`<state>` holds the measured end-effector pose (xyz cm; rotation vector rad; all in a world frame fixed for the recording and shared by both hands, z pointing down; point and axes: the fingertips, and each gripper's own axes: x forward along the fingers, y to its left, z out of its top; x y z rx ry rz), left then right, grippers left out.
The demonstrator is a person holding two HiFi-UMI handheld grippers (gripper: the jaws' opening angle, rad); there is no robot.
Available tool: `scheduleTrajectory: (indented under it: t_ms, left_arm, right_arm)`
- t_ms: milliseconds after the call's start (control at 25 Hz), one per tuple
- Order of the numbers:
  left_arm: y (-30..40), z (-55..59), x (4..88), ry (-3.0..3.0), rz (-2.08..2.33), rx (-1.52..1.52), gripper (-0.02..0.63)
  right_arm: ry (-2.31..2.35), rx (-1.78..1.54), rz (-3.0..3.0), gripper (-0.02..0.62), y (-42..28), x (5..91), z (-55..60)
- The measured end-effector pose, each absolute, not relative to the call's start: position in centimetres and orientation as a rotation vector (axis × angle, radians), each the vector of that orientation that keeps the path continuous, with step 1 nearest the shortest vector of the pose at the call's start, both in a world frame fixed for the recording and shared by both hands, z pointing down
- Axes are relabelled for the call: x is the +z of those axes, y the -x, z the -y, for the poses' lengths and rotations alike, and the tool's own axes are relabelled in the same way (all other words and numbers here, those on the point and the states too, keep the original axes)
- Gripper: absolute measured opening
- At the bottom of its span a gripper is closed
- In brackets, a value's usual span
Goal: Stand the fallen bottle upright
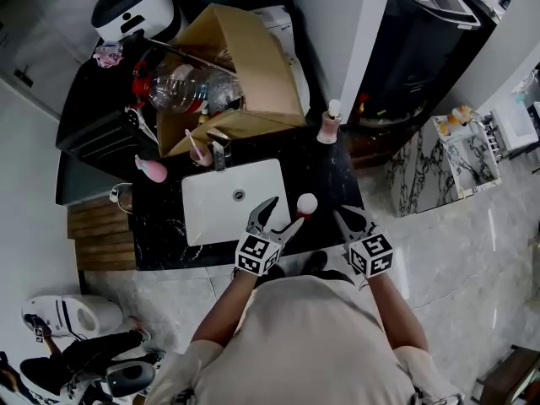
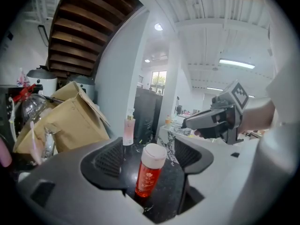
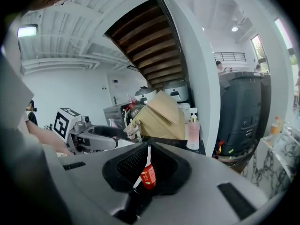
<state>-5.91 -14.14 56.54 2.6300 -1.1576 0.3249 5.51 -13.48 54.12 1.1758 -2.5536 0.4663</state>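
The job looked all but finished to me. The bottle (image 1: pixel 305 204), red with a white cap, stood on its base on the black counter (image 1: pixel 331 172), just right of the white sink (image 1: pixel 211 202) and a little below the centre of the head view. Nothing showed it lying down, so I judged that what was left was only to draw my tools away without knocking it, and to see that it stayed up by itself.

My left gripper (image 1: pixel 285 212) was released, with its jaws spread wide. In the left gripper view the bottle (image 2: pixel 149 170) rose in the middle of the frame between the two dark pads, and bare counter showed on either side of it, so neither pad seemed to press on it. It leaned slightly in that view, though the wide lens may have caused that. I could not tell whether its foot brushed the lower edge of the tool.

My right gripper (image 1: pixel 353 218) was also unclenched and held nothing. It sat to the right of the bottle in the head view, near it but apart. In the right gripper view the bottle (image 3: pixel 148 175) showed small and low in the centre, through the gap of the jaws and farther off than their pads.

A pink pump bottle (image 1: pixel 329 126) stood well apart, toward the top of the frame.
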Motion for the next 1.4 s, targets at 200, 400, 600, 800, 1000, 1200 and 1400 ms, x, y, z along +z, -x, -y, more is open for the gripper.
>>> scheduleTrajectory:
  t_ms: [200,400,600,800,1000,1200,1400]
  left_arm:
    - [7.4,13.2,56.0,-2.634,1.19,0.334,0.317]
    - [8.7,12.7,55.3,-2.617,1.223,0.331,0.267]
    - [9.8,12.4,54.6,-2.622,1.226,0.335,0.195]
    - [11.0,12.3,54.5,-2.627,1.224,0.33,0.094]
    - [11.7,12.2,54.3,-2.633,1.221,0.343,0.036]
    - [12.3,12.3,54.4,-2.629,1.203,0.339,0.008]
    - [12.1,12.4,54.6,-2.623,1.187,0.33,0.006]
  right_arm:
    - [-1.198,0.425,2.544,0.041,-5.4,52.7,12.3]
    - [-1.246,0.394,2.537,0.041,-5.7,51.7,11.6]
    - [-1.262,0.377,2.549,0.041,-5.0,51.3,11.0]
    - [-1.262,0.36,2.54,0.041,-4.2,51.5,10.3]
    - [-1.286,0.378,2.537,0.041,-4.1,51.5,9.9]
    - [-1.306,0.38,2.546,0.04,-4.0,51.4,9.6]
    - [-1.352,0.372,2.542,0.037,-4.7,51.1,9.6]
